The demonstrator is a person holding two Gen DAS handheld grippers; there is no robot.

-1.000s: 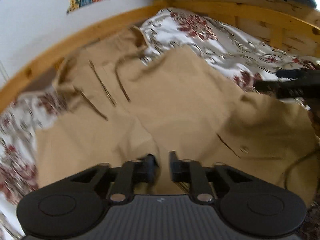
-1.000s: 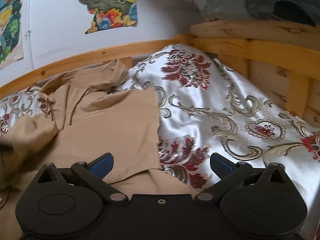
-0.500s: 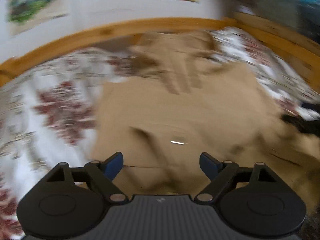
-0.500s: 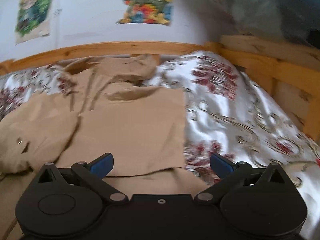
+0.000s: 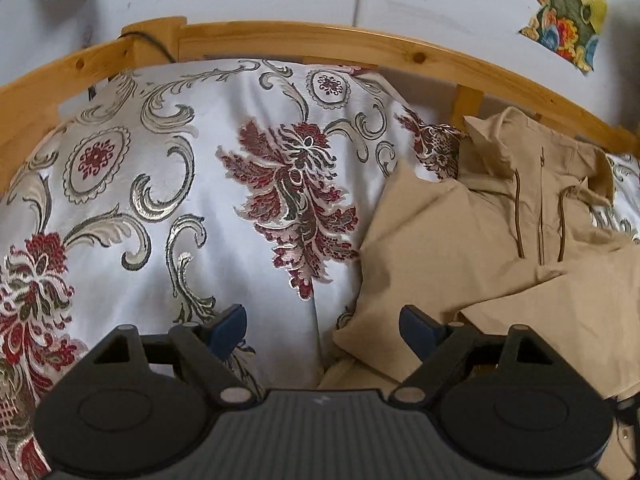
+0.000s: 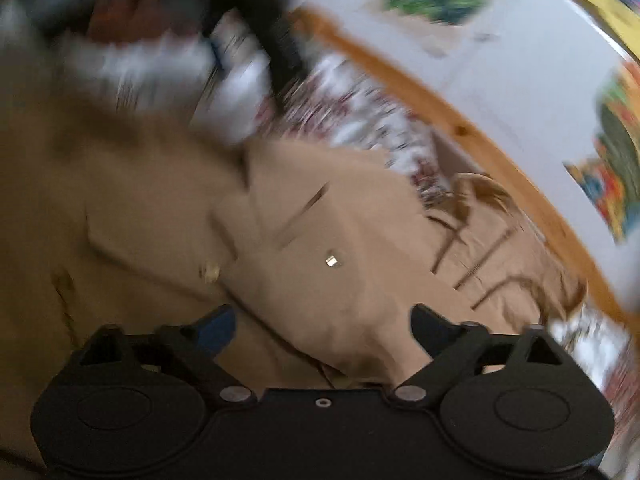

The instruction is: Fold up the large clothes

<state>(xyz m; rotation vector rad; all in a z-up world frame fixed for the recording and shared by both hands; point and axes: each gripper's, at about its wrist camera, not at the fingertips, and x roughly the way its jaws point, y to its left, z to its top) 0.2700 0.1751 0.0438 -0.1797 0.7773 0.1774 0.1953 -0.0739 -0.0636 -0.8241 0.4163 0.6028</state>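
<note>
Beige jacket (image 5: 480,240) released by left tool (image 5: 322,322), now wide and empty over floral bedspread (image 5: 180,200); right tool (image 6: 320,326) closing over sleeve fabric, nothing gripped yet, next fold pending.

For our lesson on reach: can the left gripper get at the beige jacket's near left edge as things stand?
Probably yes. The left gripper is open and empty over the floral bedspread, and the beige jacket edge lies just beside its right finger, with nothing in between.

No legible text, labels, brands or nos. anywhere; wall pics too blurred/cropped to read.
</note>
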